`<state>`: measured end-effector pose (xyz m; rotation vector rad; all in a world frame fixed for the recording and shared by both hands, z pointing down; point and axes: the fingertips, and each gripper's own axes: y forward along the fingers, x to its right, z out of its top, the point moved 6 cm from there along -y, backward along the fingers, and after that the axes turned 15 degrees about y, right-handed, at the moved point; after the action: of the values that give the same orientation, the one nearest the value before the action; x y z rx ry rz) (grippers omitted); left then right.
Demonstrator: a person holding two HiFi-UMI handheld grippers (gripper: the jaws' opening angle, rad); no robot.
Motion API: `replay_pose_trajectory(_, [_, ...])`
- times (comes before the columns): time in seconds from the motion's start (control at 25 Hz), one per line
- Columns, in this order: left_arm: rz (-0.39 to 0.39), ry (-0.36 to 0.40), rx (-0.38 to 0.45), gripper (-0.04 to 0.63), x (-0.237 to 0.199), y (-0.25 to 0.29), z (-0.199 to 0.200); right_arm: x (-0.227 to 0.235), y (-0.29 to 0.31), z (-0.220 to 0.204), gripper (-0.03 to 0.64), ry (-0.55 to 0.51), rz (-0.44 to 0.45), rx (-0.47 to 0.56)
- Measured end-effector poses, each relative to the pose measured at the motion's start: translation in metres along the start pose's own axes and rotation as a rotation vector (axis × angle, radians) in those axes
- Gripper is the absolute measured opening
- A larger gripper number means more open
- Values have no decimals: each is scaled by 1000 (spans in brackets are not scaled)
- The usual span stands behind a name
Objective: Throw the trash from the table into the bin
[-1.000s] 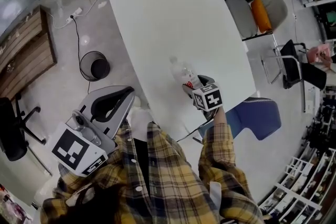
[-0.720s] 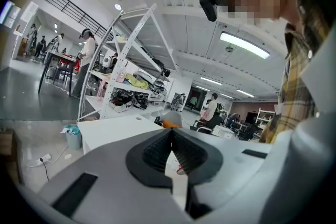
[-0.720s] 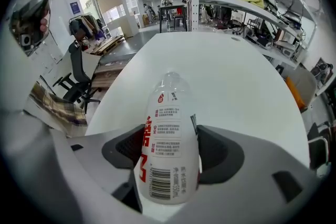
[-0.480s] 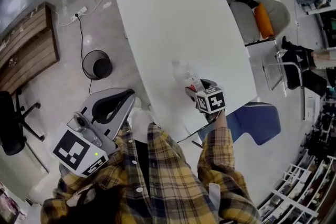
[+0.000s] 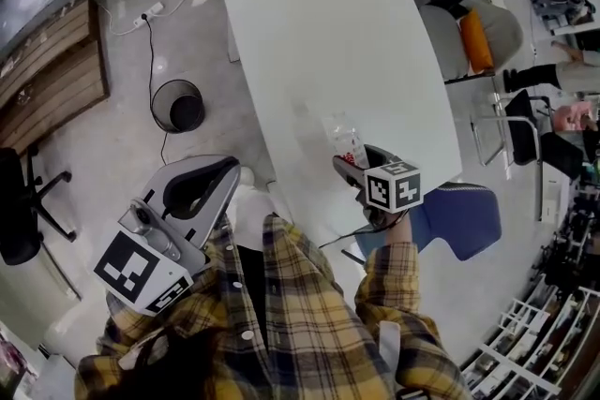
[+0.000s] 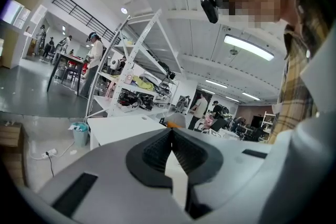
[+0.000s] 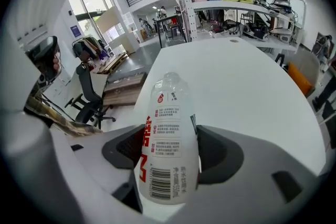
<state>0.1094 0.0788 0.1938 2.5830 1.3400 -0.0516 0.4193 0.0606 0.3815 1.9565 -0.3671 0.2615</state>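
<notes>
We hold the left tongs point(image 6: 170, 132) by our chest, jaws together. Right arm extended; right tongs point(image 5: 357, 156) clamp the bottle point(image 5: 343, 138).

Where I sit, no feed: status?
Left hand-held gripper shut, empty. Right hand-held gripper shut on plastic bottle. Bin on floor left of table.

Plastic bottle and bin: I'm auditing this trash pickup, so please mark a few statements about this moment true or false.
1. The right gripper is shut on the plastic bottle. True.
2. The left gripper has its jaws wide apart. False: they are together, with nothing between them.
3. The bin stands on the table. False: it stands on the floor beside the table.
4. The bottle's label shows a barcode. True.
</notes>
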Motion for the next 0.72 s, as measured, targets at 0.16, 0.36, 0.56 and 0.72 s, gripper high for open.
replay_pose_trajectory(0.16, [23,1,27,9,-13,-18,1,-24,-2,-7,291,23,14,20])
replay_pose_trajectory(0.36, [23,-12,40,9,-42,-50,-5,-68,4,-14,291,32,3,36])
replay_pose_trajectory(0.56, [6,-18,42,9,-85,-92,-9,-127,19,-20,291,57,-4,39])
replay_pose_trajectory(0.72, [-19,-8,43,9,-122,-126,-10,-181,38,-17,291,71,1,60])
